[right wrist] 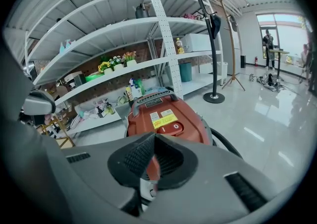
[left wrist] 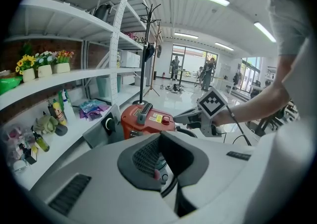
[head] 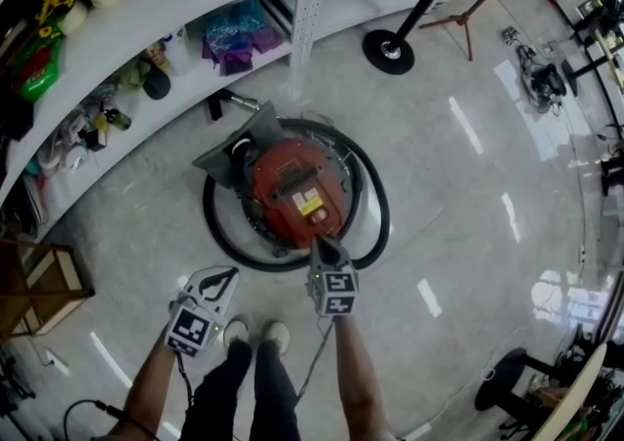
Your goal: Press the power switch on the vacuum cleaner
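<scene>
Head view first: how far along are we with the vacuum cleaner (head: pixel 292 185)?

— It stands on the floor (head: pixel 468 234), towards the edge where the shelf (head: pixel 195 0) runs, with its black hose (head: pixel 378 224) looped round it. Our right claw (head: pixel 323 242) points down at the near rim of the red body, just beside the power switch (head: pixel 317 218).

Do we touch the switch?

— We cannot tell. In the right gripper view the switch lies ahead of the jaws, which are pressed together with nothing between them. So we judge the press not yet made.

And our left claw (head: pixel 222 278)?

— It is held back above the floor near our shoes (head: pixel 255 334), well apart from the vacuum cleaner. The left gripper view shows its jaws closed too, gripping nothing.

What is left for us?

— The task proper, we think: bring the closed tip of the right claw onto the switch and push.
</scene>
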The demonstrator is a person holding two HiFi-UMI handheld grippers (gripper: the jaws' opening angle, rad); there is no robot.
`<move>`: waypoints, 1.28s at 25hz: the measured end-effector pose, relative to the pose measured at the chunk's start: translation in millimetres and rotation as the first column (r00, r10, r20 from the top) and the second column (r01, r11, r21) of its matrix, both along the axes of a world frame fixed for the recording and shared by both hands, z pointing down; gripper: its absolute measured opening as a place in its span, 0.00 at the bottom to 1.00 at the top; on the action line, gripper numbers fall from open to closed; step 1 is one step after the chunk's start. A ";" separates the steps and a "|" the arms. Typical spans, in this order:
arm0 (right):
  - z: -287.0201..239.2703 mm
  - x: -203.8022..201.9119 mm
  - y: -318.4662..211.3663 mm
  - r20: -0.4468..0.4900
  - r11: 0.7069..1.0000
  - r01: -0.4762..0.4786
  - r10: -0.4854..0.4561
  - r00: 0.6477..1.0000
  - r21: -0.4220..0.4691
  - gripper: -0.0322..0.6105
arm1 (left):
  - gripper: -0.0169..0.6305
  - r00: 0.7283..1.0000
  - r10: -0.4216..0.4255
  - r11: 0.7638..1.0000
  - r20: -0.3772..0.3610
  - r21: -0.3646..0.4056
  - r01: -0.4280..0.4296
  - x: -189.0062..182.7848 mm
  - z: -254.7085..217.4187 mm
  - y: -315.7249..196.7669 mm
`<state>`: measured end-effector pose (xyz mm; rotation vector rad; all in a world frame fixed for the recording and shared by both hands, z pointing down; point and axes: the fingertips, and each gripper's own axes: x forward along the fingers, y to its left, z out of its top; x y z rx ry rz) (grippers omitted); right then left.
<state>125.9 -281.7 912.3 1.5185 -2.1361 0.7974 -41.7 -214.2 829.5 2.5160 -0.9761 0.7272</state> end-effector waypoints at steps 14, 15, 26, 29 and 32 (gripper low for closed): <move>10.3 5.2 -31.0 -0.027 1.000 -0.005 0.005 1.000 0.011 0.07 | 0.04 1.000 0.011 1.000 -0.002 -0.016 -0.011 -4.6 7.7 7.6; 11.1 5.4 -32.0 -0.028 1.000 -0.006 0.007 1.000 0.010 0.07 | 0.04 1.000 0.007 1.000 -0.006 -0.021 -0.007 -4.8 8.4 8.6; 14.6 5.0 -35.3 -0.060 0.999 0.019 -0.018 0.998 0.026 0.07 | 0.04 1.000 -0.003 0.999 -0.010 -0.040 0.003 -6.8 14.6 9.6; 13.8 4.0 -35.3 -0.064 0.999 0.025 -0.023 0.998 0.031 0.07 | 0.04 1.000 0.007 0.999 -0.007 -0.042 -0.007 -5.7 16.5 10.7; 12.1 4.3 -35.6 -0.061 0.999 0.025 -0.022 0.998 0.035 0.07 | 0.04 1.000 0.022 0.999 0.003 -0.039 -0.021 -5.4 17.4 10.6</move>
